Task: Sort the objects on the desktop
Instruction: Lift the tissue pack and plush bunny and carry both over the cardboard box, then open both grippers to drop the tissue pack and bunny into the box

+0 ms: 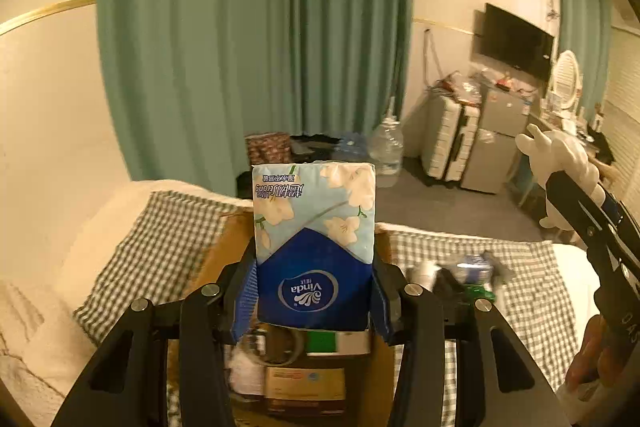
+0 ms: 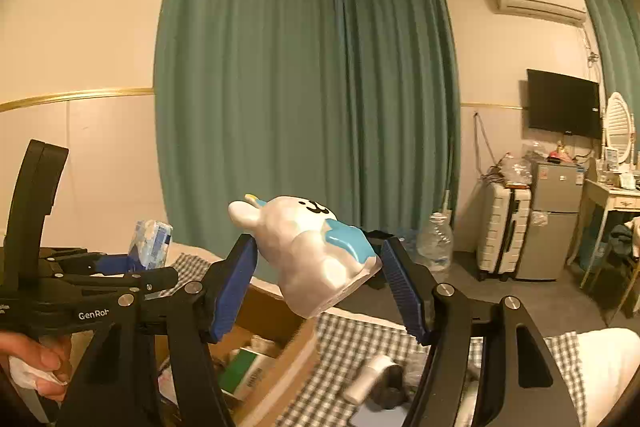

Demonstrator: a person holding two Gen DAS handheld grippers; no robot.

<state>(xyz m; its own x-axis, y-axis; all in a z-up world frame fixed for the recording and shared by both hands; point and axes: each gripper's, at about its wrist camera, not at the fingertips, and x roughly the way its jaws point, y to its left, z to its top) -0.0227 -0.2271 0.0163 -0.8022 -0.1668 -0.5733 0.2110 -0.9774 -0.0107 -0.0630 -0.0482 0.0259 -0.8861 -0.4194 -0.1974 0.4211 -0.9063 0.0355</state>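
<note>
A blue and white Vinda tissue pack (image 1: 314, 247) stands upright between the blue pads of my left gripper (image 1: 314, 295), which is shut on its lower half. It hangs over an open cardboard box (image 1: 224, 247). My right gripper (image 2: 320, 267) is shut on a white rabbit figure (image 2: 308, 247) with a blue patch, tilted on its side in the air. In the left wrist view the rabbit figure (image 1: 560, 155) shows at the right edge. In the right wrist view the left gripper (image 2: 132, 267) and the tissue pack (image 2: 150, 239) show at the left.
The cardboard box (image 2: 288, 359) holds several packets and boxes and sits on a green checked cloth (image 2: 352, 339) over a bed. A white bottle (image 2: 368, 379) and a dark object (image 2: 390, 387) lie on the cloth. Green curtains, a suitcase and a fridge stand behind.
</note>
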